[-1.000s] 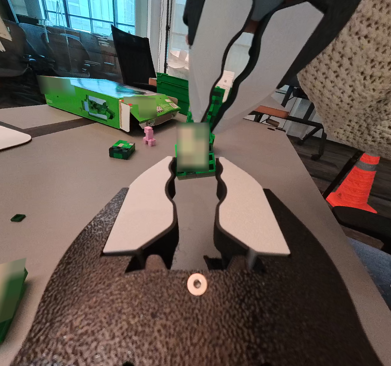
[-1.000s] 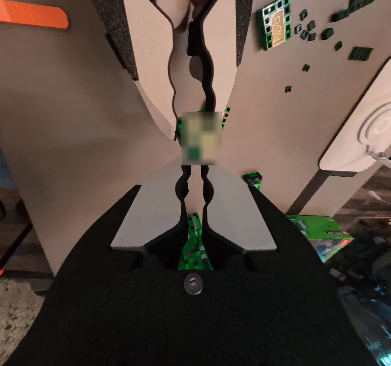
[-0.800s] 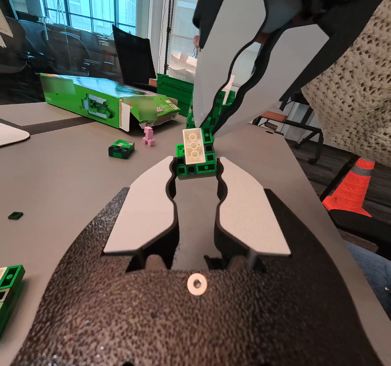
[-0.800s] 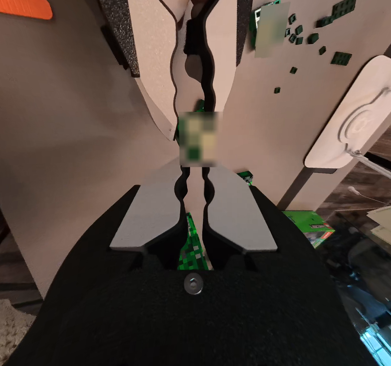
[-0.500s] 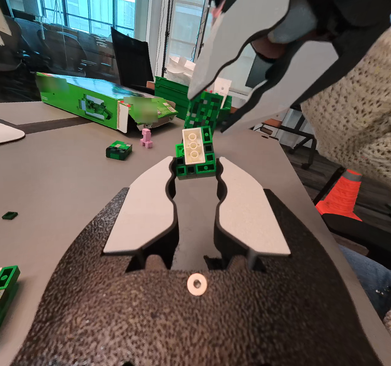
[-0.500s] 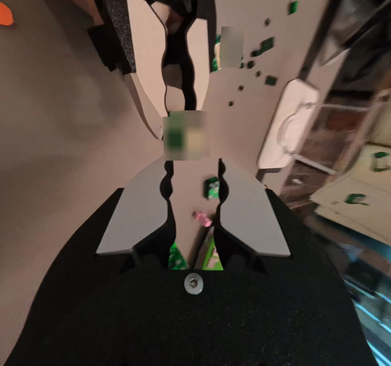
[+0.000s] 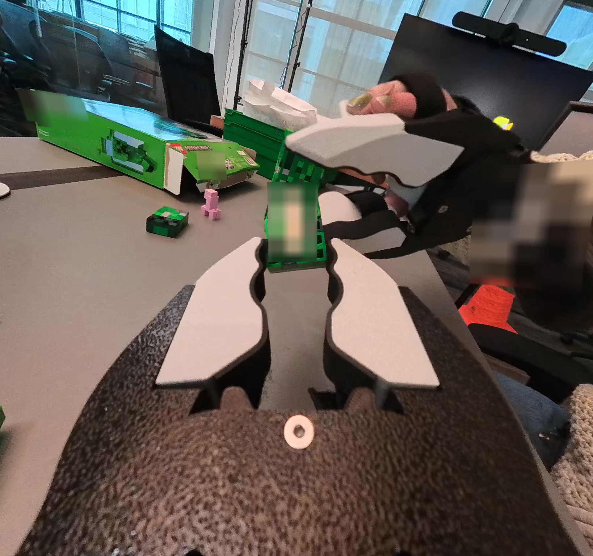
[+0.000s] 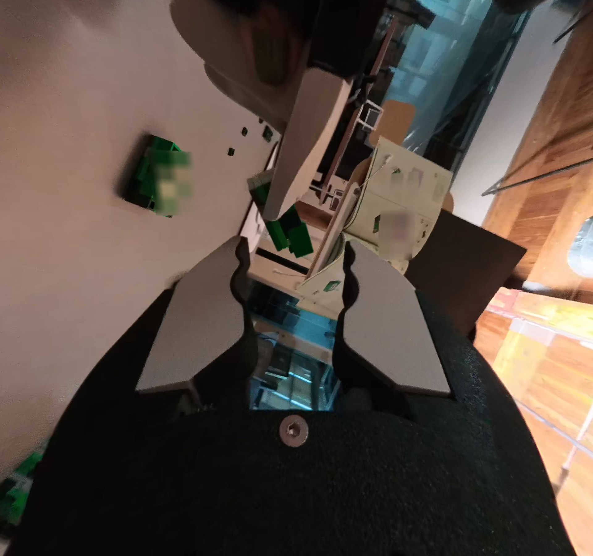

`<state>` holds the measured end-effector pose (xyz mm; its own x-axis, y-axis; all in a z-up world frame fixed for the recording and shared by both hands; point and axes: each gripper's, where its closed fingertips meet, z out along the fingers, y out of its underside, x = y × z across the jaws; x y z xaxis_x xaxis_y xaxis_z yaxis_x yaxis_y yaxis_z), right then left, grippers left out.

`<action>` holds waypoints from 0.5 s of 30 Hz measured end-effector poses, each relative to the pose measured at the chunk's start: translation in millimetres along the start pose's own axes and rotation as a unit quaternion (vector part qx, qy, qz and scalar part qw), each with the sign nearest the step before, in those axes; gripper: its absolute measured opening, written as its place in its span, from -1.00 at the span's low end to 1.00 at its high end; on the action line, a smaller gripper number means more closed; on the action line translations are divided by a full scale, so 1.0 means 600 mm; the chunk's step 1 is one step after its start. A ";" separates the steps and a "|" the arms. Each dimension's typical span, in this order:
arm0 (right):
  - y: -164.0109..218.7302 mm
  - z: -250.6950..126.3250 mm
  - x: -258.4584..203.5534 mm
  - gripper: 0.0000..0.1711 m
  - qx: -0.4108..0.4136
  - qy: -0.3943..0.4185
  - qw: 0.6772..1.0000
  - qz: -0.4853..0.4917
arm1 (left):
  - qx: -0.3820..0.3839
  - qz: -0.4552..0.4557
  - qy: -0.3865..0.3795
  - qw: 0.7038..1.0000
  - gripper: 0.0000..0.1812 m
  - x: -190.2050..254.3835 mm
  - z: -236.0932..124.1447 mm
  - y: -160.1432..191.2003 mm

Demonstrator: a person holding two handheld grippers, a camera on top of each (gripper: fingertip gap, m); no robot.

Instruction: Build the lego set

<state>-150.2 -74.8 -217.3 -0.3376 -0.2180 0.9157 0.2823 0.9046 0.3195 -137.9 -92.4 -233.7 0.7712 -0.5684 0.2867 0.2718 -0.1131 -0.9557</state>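
My left gripper is shut on a green lego assembly with a cream brick on top, held just above the grey table. A pixel-patterned green block stands up from its far end. My right gripper is open and empty. In the left wrist view it lies turned on its side at the upper right, its upper finger over the patterned block. In the right wrist view the left gripper's finger comes down from above with the green assembly at its tip.
An open green box, a pink figure and a small dark-green block lie at the back left. Green crates stand behind. An orange cone is past the table's right edge. Another green assembly and small loose pieces lie on the table.
My right gripper has let go of the patterned block, opened, and swung away up and to the right, turning on its side. My left gripper still holds the assembly in place.
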 end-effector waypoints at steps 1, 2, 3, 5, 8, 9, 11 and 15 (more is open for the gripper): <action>-0.004 0.000 -0.001 -0.42 0.001 0.000 1.000 -0.014 | -0.002 -0.002 0.002 1.000 -0.61 0.000 0.000 0.001; -0.006 0.001 -0.003 -0.47 -0.001 0.002 0.999 -0.032 | -0.003 -0.003 0.004 1.000 -0.61 0.001 0.000 0.002; -0.010 0.001 -0.004 -0.52 0.000 0.006 0.999 -0.047 | -0.004 -0.004 0.004 1.000 -0.61 0.001 0.001 0.002; -0.016 0.002 -0.007 -0.61 0.006 0.005 0.998 -0.056 | -0.006 -0.004 0.006 1.000 -0.61 0.001 0.001 0.003; -0.013 0.003 -0.011 -0.71 0.002 0.001 0.998 -0.055 | -0.008 -0.005 0.007 1.000 -0.61 0.002 0.001 0.003; -0.013 0.003 -0.012 -0.72 0.003 0.000 0.998 -0.055 | -0.009 -0.005 0.007 1.000 -0.61 0.002 0.001 0.004; -0.012 0.003 -0.014 -0.73 0.003 -0.005 0.999 -0.054 | -0.011 -0.005 0.006 1.000 -0.61 0.001 0.002 0.005; -0.012 0.002 -0.018 -0.75 0.008 -0.007 0.998 -0.064 | -0.018 0.002 -0.002 1.000 -0.61 0.000 0.003 0.008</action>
<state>-149.8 -78.6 -229.6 -0.3830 -0.3266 0.8641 0.2217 0.8755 0.4292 -135.7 -91.6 -238.2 0.7744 -0.5662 0.2822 0.2470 -0.1400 -0.9588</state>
